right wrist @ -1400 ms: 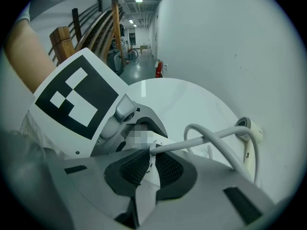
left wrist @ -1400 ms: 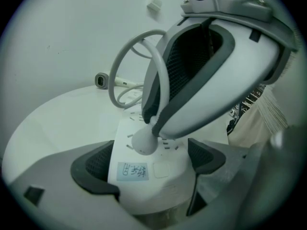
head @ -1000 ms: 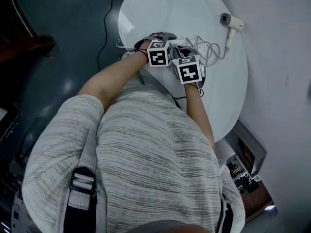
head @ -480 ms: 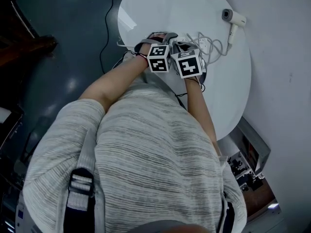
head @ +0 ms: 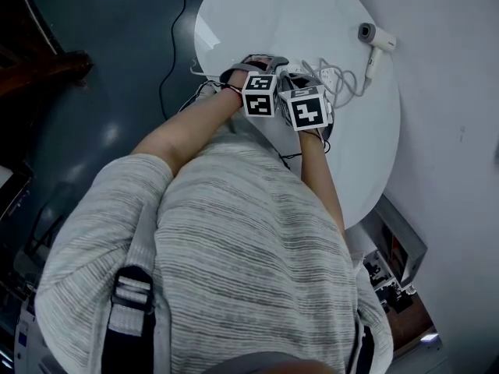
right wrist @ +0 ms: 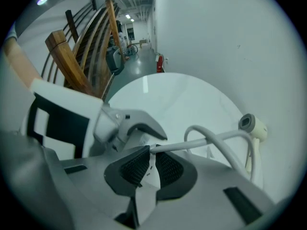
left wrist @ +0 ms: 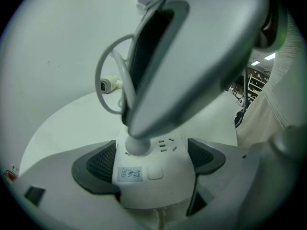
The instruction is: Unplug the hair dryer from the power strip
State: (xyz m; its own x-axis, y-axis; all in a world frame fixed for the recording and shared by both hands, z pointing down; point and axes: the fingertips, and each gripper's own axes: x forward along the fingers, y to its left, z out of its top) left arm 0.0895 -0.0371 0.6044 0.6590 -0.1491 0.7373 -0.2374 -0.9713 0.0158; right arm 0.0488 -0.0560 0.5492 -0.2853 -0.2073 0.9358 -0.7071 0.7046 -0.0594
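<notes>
plug: small white plug (right wrist: 146, 182) is sitting pinched between the right gripper (right wrist: 151, 168) pads. They are nearly together, pressing on both of its flat sides. Can't tell whether the prongs are fully seated.
cable: pale grey round cable (right wrist: 211, 139) is leaving the plug just ahead of the right fingertips and looping off toward the dryer.
power strip: white rounded plastic power strip (left wrist: 153, 181) is lying between the left gripper (left wrist: 151, 159) fingers. They are clamping its two long sides at the switch end, held partly open by the strip body. The plug is standing on the strip's face just beyond the left fingertips.
hair dryer: white hair dryer with grey nozzle (head: 373, 37) is lying well beyond both sets of fingertips, near the far edge of the round white table (head: 312, 22).
step: looks like the pull itself, with both grips set.
how: right should be pulling straight along the prong axis, away from the strip face, without rocking. Left should be pinning the strip down as the counterforce.
risk: right pads sliding off the plug onto the cable, or the strip lifting with the plug if the left grip is loose.
</notes>
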